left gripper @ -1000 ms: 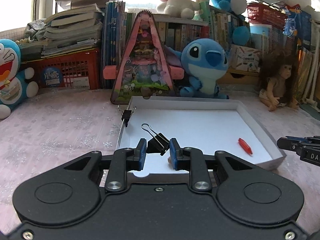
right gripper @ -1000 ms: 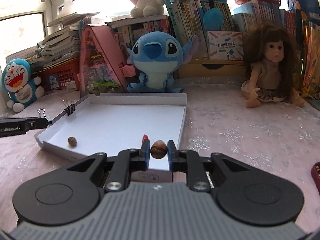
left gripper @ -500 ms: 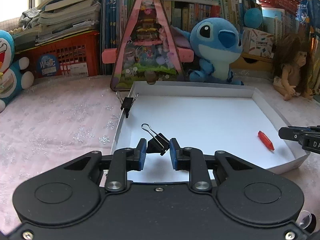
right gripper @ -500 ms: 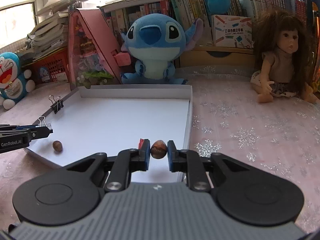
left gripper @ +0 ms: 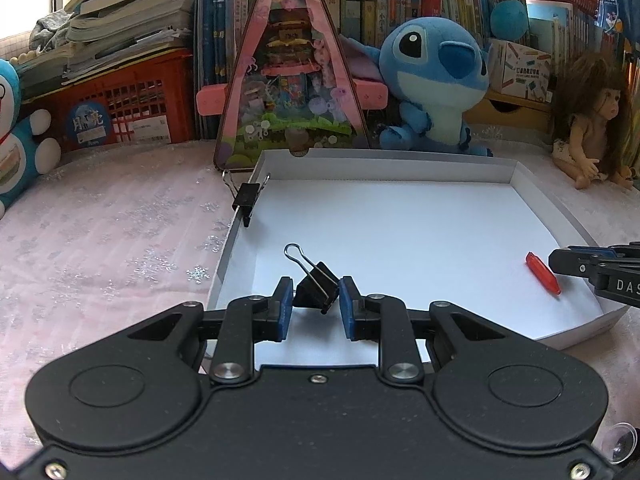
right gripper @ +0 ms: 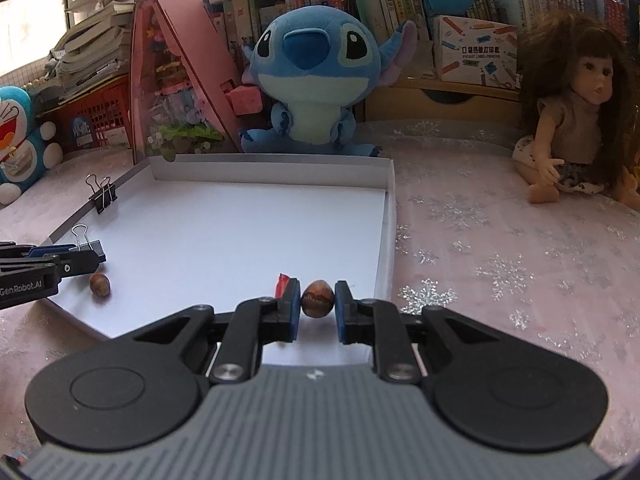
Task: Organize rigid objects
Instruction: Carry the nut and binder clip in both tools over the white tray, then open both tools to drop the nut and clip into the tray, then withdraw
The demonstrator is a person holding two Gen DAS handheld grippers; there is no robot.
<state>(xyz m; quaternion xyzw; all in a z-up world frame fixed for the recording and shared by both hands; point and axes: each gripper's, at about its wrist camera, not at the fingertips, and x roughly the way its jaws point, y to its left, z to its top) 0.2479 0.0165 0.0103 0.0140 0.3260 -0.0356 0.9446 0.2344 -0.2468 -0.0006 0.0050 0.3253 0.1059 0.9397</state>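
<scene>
A white shallow tray (left gripper: pixel 384 166) (right gripper: pixel 272 168) lies on the pink cloth. My left gripper (left gripper: pixel 314 304) is shut on a black binder clip (left gripper: pixel 316 290) and holds it over the tray's near left part. My right gripper (right gripper: pixel 317 308) is shut on a brown nut (right gripper: pixel 317 298) over the tray's near right corner. A second nut (right gripper: pixel 99 284) lies in the tray by the left gripper's fingers (right gripper: pixel 80 262). A red crayon piece (left gripper: pixel 543 273) (right gripper: pixel 282 284) lies in the tray. Another binder clip (left gripper: pixel 246 198) (right gripper: pixel 102 196) is clipped on the tray's left wall.
A Stitch plush (left gripper: pixel 436 80) (right gripper: pixel 312 76), a pink triangular toy house (left gripper: pixel 288 80) and a doll (right gripper: pixel 572 120) stand behind the tray. A Doraemon plush (right gripper: pixel 16 136) and a red basket (left gripper: pixel 120 108) stand at the left. Bookshelves fill the back.
Both grippers have moved forward over the tray with their loads still held. The left gripper now hides less of the second nut in the right view.
</scene>
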